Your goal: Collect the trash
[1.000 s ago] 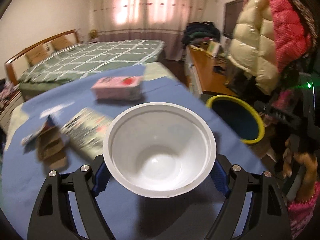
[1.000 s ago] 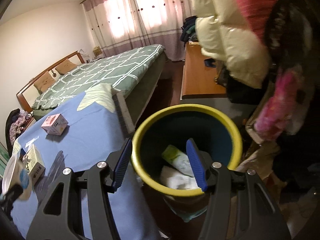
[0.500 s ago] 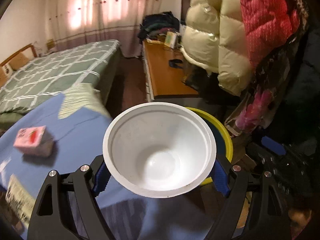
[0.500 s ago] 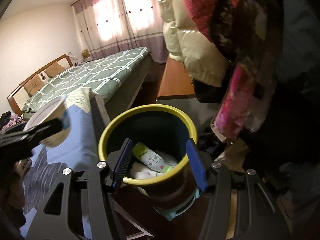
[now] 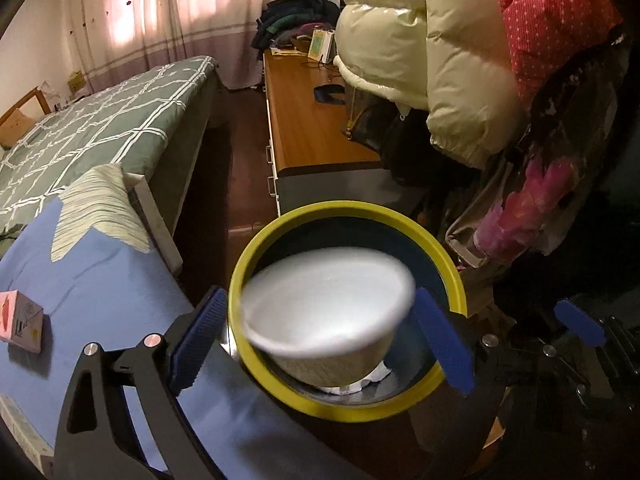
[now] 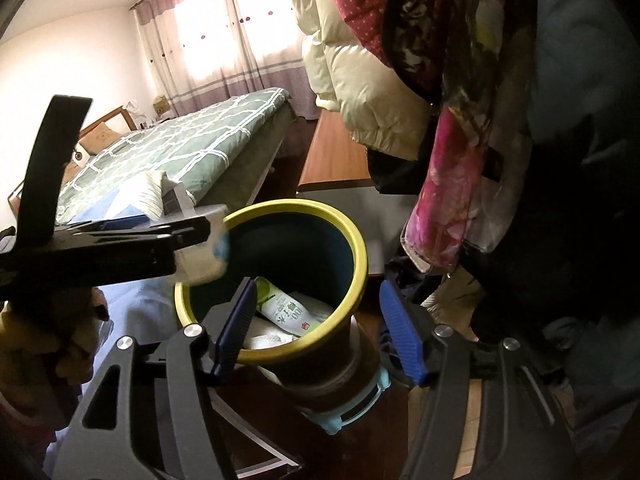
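A white paper bowl (image 5: 324, 316), blurred, sits between the spread blue pads of my left gripper (image 5: 320, 340), over the mouth of the yellow-rimmed dark trash bin (image 5: 280, 232); the pads stand apart from its sides. In the right wrist view the left gripper (image 6: 188, 240) and the bowl (image 6: 204, 260) are at the bin's (image 6: 356, 256) left rim. My right gripper (image 6: 316, 324) is open and empty, just in front of the bin. A green and white carton (image 6: 284, 308) and white paper lie inside the bin.
A pink carton (image 5: 20, 320) lies on the blue tablecloth (image 5: 100, 280) at left. A bed with a green checked cover (image 5: 100, 120) is behind. A wooden cabinet (image 5: 308, 128) and hanging coats (image 5: 440, 60) stand close behind and right of the bin.
My left gripper carried the bowl from over the table to over the bin, and its jaws have opened off the bowl. The right gripper moved closer to the bin.
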Demonstrator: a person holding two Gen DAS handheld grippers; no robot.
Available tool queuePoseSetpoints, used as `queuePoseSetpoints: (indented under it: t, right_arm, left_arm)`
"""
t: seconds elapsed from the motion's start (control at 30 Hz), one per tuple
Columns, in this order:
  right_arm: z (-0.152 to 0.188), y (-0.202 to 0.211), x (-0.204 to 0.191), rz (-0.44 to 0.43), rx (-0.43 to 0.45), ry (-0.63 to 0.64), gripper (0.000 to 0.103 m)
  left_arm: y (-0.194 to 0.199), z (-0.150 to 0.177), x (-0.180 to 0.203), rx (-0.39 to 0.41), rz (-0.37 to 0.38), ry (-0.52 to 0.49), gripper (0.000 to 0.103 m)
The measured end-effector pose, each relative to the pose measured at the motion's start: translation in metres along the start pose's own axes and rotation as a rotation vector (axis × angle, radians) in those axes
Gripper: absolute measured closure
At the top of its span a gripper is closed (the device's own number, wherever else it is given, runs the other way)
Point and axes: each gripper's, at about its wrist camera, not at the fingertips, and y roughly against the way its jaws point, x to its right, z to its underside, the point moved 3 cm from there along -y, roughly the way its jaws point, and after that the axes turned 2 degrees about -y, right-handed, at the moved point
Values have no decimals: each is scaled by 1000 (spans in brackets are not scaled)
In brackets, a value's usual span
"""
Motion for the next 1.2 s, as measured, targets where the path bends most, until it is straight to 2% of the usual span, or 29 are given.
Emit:
queuePoseSetpoints:
  t: [0.17, 0.33, 0.57, 0.67, 0.8, 0.97, 1.1, 1.2]
  right_arm:
    - [1, 3, -7, -17, 2, 4, 41]
    - [3, 6, -23, -45, -1, 25, 41]
    - [8, 5, -63, -108, -29, 77, 40]
    - [12, 5, -88, -147, -45, 114, 40]
    - [22, 4, -131, -197, -64, 182, 39]
    - [37, -2, -191, -266, -110, 272, 39]
    - [47, 2, -240, -320, -112, 342, 39]
    - [55, 6, -276, -368, -114, 391, 39]
  left_arm:
    - [37, 8, -16, 54, -32, 24, 8]
    - [99, 26, -42, 160, -87, 77, 5]
    - [184, 75, -97, 283, -237, 182, 5]
    - [219, 106, -128, 321, -323, 237, 5]
    - [270, 160, -174, 374, -498, 301, 5]
    - [311, 226, -234, 378, -694, 401, 5]
    - [330, 270, -278, 371, -807, 487, 5]
    - [340, 296, -301, 378, -840, 552, 5]
